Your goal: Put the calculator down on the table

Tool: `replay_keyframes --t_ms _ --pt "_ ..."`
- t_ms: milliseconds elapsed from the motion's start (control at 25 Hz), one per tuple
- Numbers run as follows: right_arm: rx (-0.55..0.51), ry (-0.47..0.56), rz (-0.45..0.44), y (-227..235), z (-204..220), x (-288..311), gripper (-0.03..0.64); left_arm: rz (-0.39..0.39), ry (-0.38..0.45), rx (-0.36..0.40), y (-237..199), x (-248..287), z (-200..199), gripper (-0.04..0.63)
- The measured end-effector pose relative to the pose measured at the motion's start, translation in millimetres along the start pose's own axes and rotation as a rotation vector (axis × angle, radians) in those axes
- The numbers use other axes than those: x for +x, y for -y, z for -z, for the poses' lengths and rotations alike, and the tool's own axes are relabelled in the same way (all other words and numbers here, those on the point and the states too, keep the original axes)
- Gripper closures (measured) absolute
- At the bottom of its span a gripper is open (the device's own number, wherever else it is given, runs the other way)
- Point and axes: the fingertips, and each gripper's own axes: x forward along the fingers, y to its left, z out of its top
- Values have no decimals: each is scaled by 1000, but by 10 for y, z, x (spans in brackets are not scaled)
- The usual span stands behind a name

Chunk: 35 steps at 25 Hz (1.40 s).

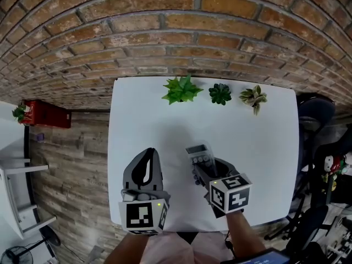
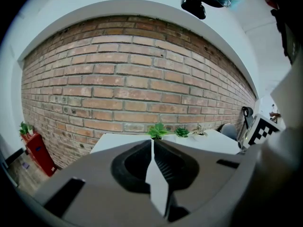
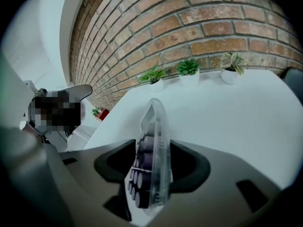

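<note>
A clear-cased calculator [image 1: 199, 155] with dark keys lies low over the white table [image 1: 258, 142], its near end between the jaws of my right gripper [image 1: 205, 168]. In the right gripper view the calculator [image 3: 154, 150] stands on its edge with the keys facing left. It leans on the right-hand jaw, and a sliver of table shows between it and the left-hand jaw, so the right gripper [image 3: 152, 148] is open around it. My left gripper [image 1: 147, 154] hovers over the table's near left part. In its own view the left gripper [image 2: 152, 144] is shut and empty.
Three small potted plants [image 1: 181, 89] [image 1: 220, 94] [image 1: 253, 97] line the table's far edge, against a brick wall. A red crate [image 1: 47, 114] and a white shelf [image 1: 16, 191] stand left of the table, and a dark chair [image 1: 314, 114] to its right.
</note>
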Motion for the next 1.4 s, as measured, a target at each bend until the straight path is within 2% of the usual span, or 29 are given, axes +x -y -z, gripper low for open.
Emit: replay_keyframes --t_ms 280,560,800,1000,1160,1320,1400 --pt "-62 11 77 123 -57 -43 280 14 -5 14 66 47 -1 573" --pt "-91 79 115 163 -185 -224 272 31 22 28 173 -9 -102 574" --pt "-136 235 94 -79 -521 -622 286 40 99 37 293 -255 -413 574" --pt "-234 444 71 -461 -946 -1181 393 45 210 43 396 -578 -889 572" --pt "-316 586 108 -697 -1210 -1625 514 38 315 57 433 -844 -1320 572" --pt "-352 691 128 -847 -1384 -2005 614 38 384 71 487 -1079 -1632 573" --pt "-369 729 126 -910 -1443 -2143 615 41 412 77 524 -1163 -1742 572"
